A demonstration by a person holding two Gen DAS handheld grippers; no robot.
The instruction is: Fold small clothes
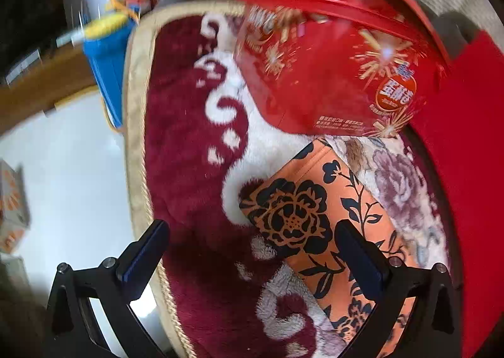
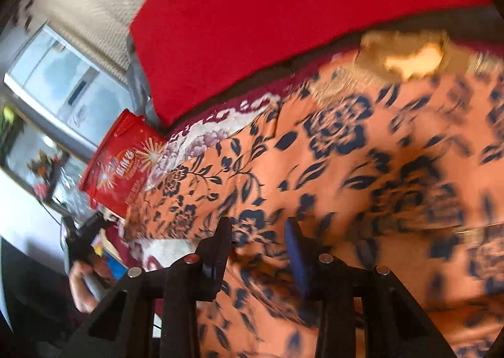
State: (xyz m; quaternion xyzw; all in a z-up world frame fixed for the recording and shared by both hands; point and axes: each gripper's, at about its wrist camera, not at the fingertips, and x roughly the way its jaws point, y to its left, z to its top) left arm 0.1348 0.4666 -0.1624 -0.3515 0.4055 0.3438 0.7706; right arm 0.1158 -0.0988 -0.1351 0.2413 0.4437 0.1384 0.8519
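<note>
Here the plush maroon-and-cream rug (image 1: 189, 143) with its beige corded edge is serving as the folding surface, lying under everything else so the cloth has a soft, flat bed. In the left wrist view a flat bright red cloth (image 1: 466, 150) is lying along the rug's 3 o'clock side, apparently set aside out of the way. The red plastic tub (image 1: 327, 58) printed with gold fireworks is sitting at 12 o'clock, just touching the far end of the garment; whether it is meant to take the folded pieces I cannot tell.

The orange garment with dark navy flower print (image 2: 346, 169) is lying spread over the rug, filling the right wrist view from 9 to 4 o'clock, laid out so that its edges can be reached. The left tool (image 1: 252, 251) is hanging released, jaws wide, one finger over bare rug and the other over the garment's narrow end, probably lining up for a hem. The right tool (image 2: 256, 241) is hovering low over the cloth with jaws partly apart, and blur keeps me from telling whether any fabric is pinched.
</note>
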